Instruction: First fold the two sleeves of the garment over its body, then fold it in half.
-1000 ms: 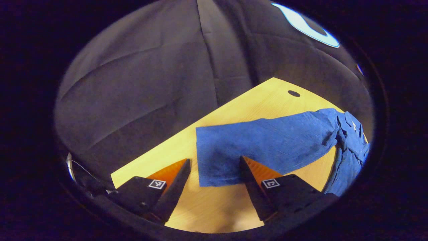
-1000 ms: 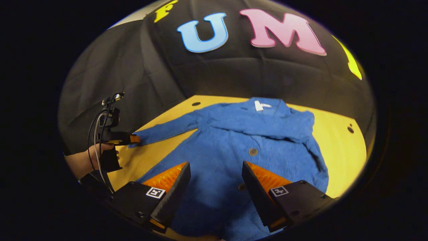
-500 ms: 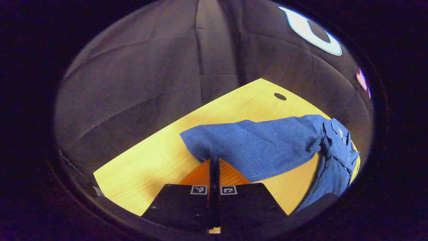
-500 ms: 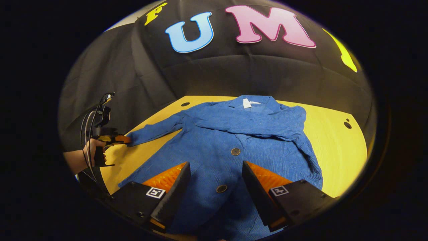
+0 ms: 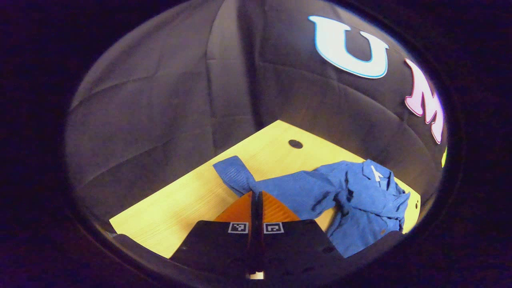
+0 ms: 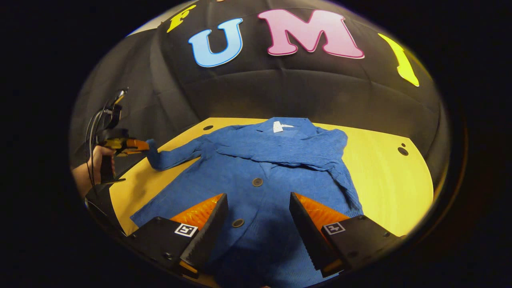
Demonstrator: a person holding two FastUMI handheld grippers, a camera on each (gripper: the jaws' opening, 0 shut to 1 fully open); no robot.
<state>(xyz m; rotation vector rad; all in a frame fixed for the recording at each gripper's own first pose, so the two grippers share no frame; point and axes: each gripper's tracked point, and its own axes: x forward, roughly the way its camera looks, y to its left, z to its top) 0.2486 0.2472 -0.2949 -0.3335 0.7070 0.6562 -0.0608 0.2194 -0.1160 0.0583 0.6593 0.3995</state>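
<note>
A blue buttoned cardigan lies face up on the yellow wooden table. One sleeve is folded across its chest. The other sleeve is stretched out sideways, and my left gripper is shut on it near the cuff, holding it raised off the table. In the right gripper view the same left gripper shows at the far left, held by a hand, with the lifted sleeve hanging from it. My right gripper is open above the cardigan's lower front, holding nothing.
The table's left corner and edge lie close to my left gripper. Small round holes mark the tabletop. Bare wood spreads to the right of the cardigan. Black cloth walls stand behind the table.
My left gripper shut on the sleeve near its cuff, then lifted it and began carrying it toward the body. The right gripper stayed open and drew back slightly over the hem.
</note>
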